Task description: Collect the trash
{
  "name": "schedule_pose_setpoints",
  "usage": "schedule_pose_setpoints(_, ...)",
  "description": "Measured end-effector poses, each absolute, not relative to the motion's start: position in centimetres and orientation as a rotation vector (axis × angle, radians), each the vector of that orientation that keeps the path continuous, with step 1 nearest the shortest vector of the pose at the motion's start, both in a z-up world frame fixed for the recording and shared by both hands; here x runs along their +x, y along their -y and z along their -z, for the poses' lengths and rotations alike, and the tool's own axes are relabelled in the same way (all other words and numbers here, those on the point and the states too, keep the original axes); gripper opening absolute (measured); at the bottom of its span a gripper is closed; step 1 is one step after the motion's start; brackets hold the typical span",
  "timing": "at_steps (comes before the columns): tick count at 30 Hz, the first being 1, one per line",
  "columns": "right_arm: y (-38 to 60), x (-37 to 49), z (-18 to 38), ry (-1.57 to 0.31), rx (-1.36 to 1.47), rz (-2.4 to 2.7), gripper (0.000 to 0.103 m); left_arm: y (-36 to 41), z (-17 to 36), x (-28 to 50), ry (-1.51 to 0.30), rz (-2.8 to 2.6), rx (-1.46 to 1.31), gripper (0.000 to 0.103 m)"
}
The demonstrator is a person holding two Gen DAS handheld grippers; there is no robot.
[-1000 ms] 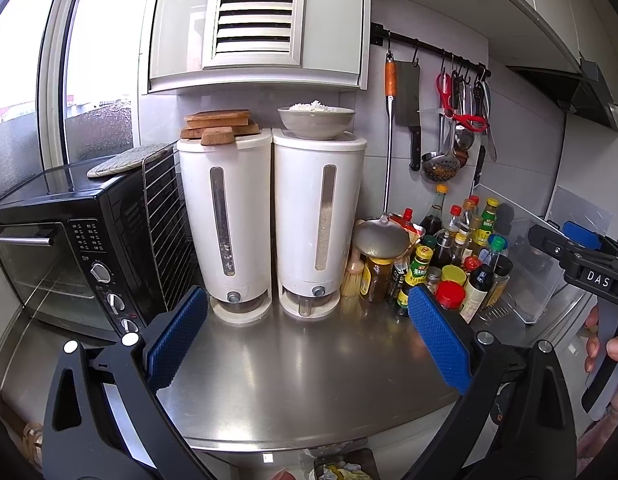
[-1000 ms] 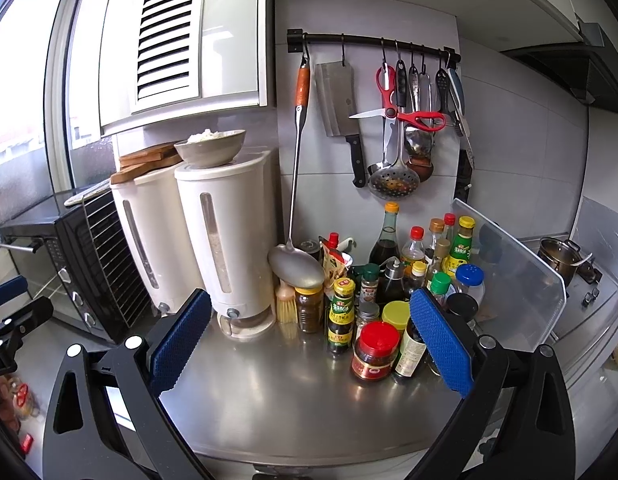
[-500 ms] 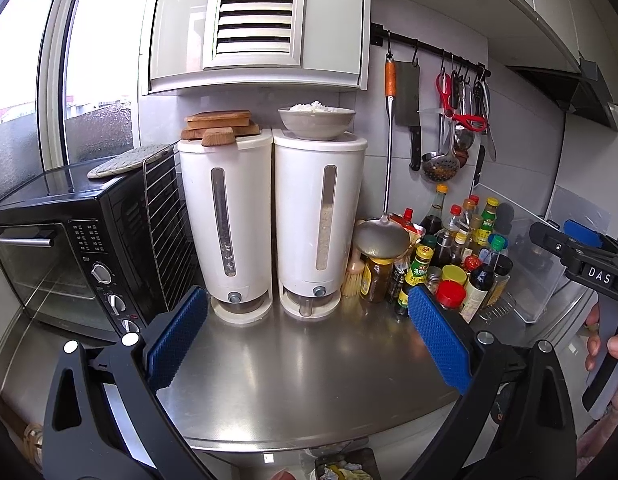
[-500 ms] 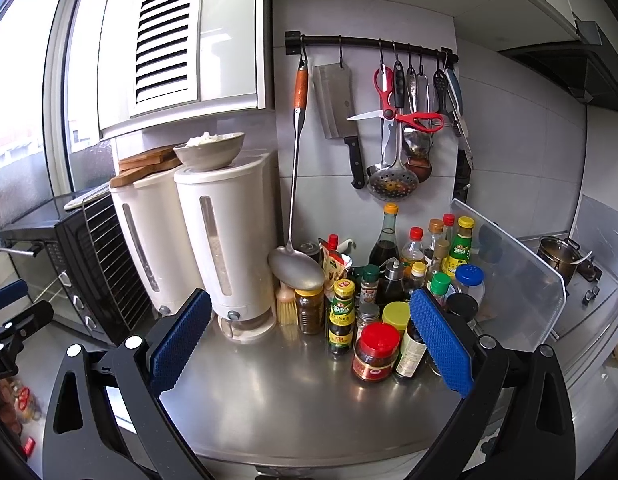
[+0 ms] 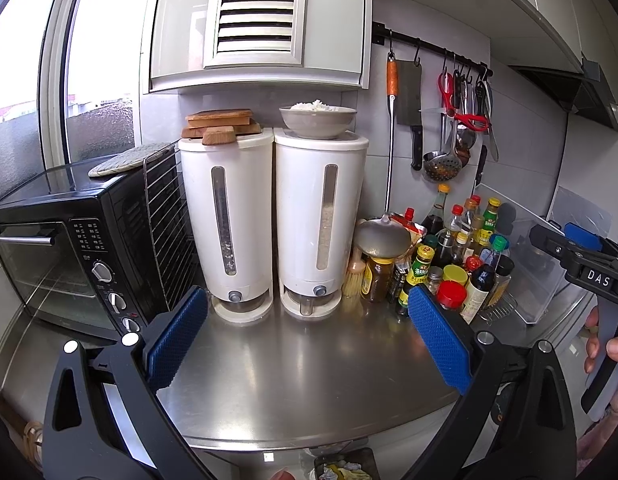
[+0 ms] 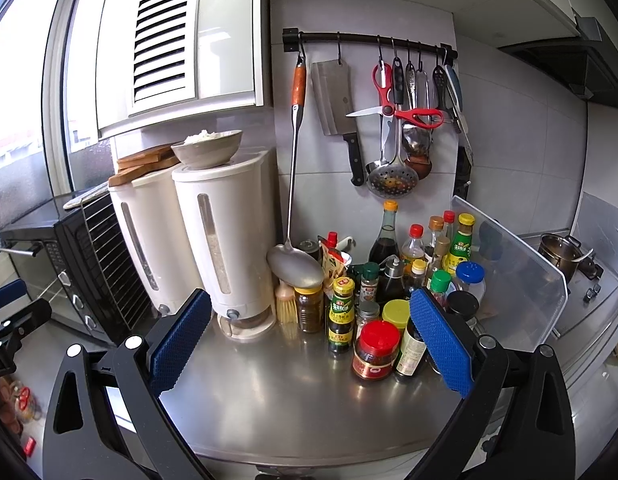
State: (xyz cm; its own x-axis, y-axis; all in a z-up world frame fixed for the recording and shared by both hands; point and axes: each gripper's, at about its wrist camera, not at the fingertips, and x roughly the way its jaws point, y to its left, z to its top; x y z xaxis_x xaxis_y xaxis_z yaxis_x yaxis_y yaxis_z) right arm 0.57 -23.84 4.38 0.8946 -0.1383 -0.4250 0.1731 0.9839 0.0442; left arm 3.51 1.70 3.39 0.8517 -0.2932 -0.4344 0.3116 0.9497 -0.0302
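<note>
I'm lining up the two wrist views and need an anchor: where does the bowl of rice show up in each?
Left wrist view: the bowl of rice sits upper centre, on top of the right-hand white dispenser.
Right wrist view: the bowl is upper left of centre, on that same dispenser, the one nearer the hanging ladle.
Shared landmark: the cleaver hanging from the wall rail, to the bowl's right in both.

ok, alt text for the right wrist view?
Open right gripper with blue pads hovers empty over a steel counter. Behind: red-lidded jar among condiment bottles, two white dispensers, utensils on a wall rail.
</note>
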Motion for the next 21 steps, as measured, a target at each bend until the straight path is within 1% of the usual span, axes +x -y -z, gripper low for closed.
schedule_pose_setpoints(21, 23.75, 0.51, -4.21, -0.432, 0.092, 0.178, 0.1, -2.02, -3.98, 3.36, -0.424, 0.26, 0.043, 0.095)
